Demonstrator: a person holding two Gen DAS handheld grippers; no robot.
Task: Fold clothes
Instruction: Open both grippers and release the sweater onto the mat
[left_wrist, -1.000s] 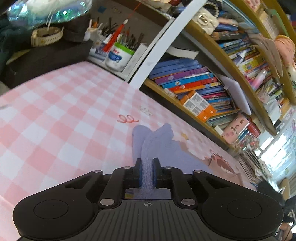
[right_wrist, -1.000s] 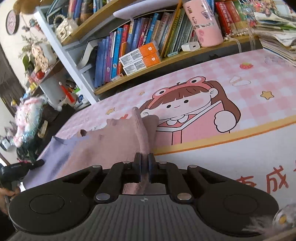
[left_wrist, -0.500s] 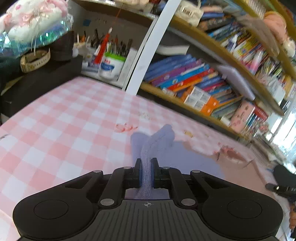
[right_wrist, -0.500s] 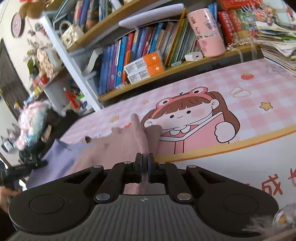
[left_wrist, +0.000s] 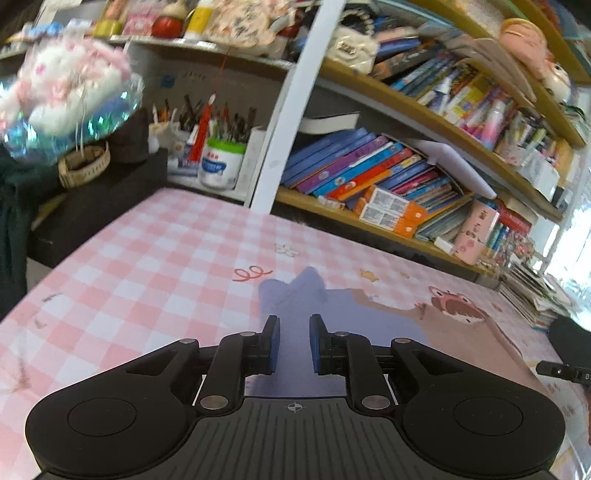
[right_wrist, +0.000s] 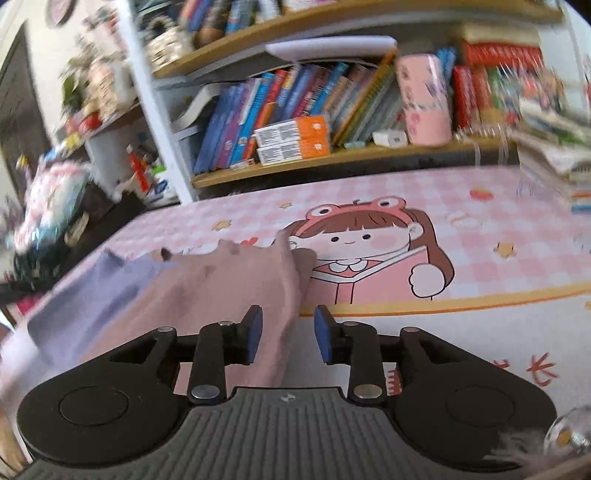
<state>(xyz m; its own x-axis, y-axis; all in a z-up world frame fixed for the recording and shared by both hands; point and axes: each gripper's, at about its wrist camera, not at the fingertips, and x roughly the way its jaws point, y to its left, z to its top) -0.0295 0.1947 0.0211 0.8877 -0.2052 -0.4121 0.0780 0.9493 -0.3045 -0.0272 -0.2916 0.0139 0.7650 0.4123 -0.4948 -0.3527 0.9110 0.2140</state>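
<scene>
Beside the cartoon girl print (right_wrist: 365, 251), the lilac-and-pink knit garment (right_wrist: 229, 284) lies released; left gripper (left_wrist: 293, 345) and right gripper (right_wrist: 288, 332) have just been opening.

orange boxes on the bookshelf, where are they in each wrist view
Left wrist: the orange boxes lie right of centre, on the lower shelf beside the leaning books.
Right wrist: the orange boxes sit at upper centre, stacked in two.
Shared landmark: the pink cup stands to their right on the shelf.
</scene>
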